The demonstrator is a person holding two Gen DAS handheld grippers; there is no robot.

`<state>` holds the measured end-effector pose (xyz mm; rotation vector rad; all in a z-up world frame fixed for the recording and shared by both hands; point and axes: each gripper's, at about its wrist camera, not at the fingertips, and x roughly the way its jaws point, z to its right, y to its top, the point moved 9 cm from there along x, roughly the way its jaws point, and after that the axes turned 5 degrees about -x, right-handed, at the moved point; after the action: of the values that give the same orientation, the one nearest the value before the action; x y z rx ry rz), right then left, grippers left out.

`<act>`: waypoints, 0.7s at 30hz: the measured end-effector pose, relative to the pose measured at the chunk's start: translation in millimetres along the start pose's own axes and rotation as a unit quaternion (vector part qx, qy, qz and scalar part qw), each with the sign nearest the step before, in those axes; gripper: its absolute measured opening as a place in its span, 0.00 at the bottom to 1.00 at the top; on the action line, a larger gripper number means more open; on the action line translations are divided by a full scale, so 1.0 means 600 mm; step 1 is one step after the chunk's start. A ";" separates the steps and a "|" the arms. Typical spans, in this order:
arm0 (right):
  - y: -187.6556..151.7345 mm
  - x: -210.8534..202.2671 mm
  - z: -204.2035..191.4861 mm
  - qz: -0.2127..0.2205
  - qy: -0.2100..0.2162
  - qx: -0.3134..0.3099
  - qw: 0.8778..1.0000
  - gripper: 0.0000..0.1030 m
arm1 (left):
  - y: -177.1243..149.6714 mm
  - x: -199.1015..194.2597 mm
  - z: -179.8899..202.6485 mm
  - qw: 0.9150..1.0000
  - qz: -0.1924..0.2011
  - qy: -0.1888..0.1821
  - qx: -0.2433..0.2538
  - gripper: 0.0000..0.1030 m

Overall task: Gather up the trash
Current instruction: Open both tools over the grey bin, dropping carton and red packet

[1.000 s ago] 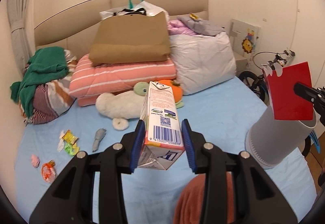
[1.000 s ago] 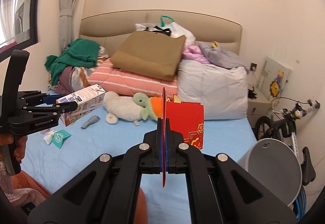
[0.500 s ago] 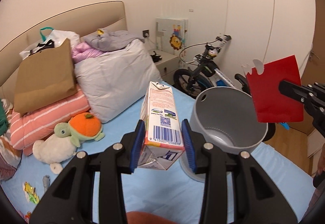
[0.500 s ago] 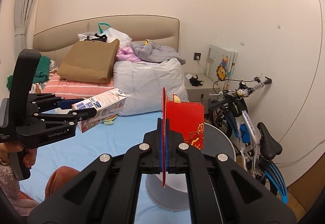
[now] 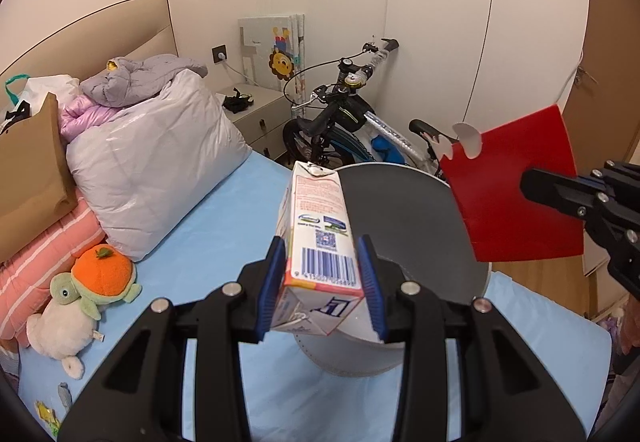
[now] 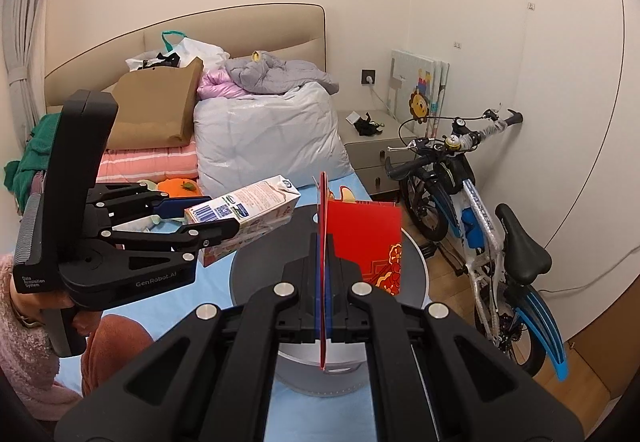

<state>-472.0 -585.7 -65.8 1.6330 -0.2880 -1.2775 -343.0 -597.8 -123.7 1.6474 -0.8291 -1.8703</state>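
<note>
Your two grippers hover at one grey bin standing on the blue bed; your left gripper clamps one milk carton by its base, at six o'clock of the bin's mouth; your right gripper pinches one red paper bag edge-on, at three o'clock in the left view; one bicycle stands at twelve o'clock of the bin; one turtle plush lies at nine.

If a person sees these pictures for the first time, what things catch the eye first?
First, the milk carton clamped in the left gripper and the flat red packet pinched in the right gripper, both over the grey bin on the blue bed. Then the bicycle against the wall.
</note>
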 end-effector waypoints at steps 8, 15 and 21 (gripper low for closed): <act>0.002 0.044 0.004 -0.012 0.008 0.005 1.000 0.01 | 0.007 0.044 0.001 1.000 -0.013 -0.008 0.006 0.37; 0.008 0.050 0.028 0.003 -0.025 0.028 0.999 0.48 | 0.012 0.066 0.004 1.000 -0.019 -0.019 0.005 0.39; 0.008 0.049 0.049 0.005 -0.035 0.040 0.999 0.48 | 0.018 0.082 0.017 0.999 -0.023 -0.025 0.013 0.39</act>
<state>-482.8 -624.4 -77.4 1.6536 -0.3934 -1.3328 -359.9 -639.4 -148.3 1.6557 -0.8459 -1.9472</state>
